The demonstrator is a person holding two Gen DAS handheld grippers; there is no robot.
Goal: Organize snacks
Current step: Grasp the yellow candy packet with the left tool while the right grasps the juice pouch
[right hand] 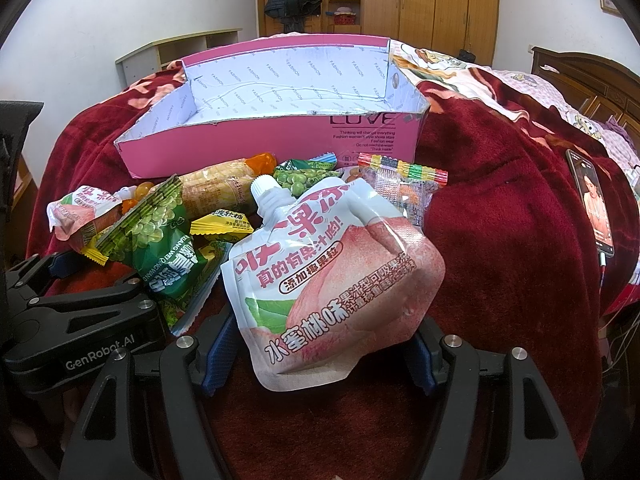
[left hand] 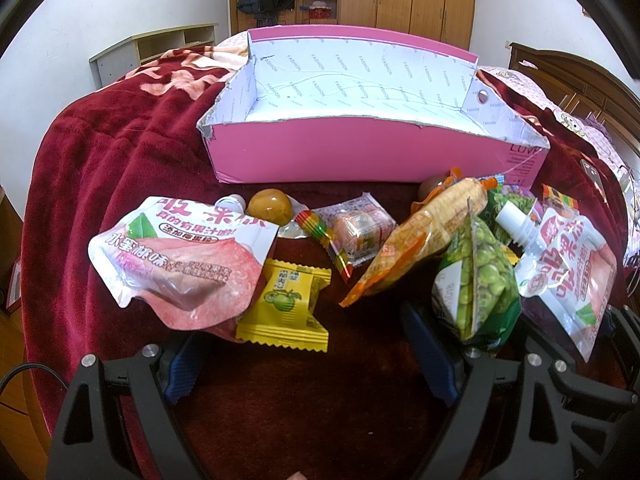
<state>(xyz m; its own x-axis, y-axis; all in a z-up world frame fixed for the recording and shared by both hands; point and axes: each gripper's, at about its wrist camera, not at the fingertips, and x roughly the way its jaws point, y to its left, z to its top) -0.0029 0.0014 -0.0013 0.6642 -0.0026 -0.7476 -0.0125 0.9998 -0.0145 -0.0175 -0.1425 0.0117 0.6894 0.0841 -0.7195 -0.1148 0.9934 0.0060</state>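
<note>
We noted the right gripper (right hand: pixel 320 354), jaws spread, straddling the peach pouch (right hand: pixel 332 276); spout toward the pink box (right hand: pixel 280 140). Left gripper (left hand: pixel 304 356) also spread, empty.

Your left wrist view hides the second brown jelly cup (left hand: pixel 430 186) behind the corn snack pack (left hand: pixel 424 236). The phone (right hand: pixel 592 204) screen is too small to read. The small print on the pink box (right hand: pixel 360 140) blurs.
</note>
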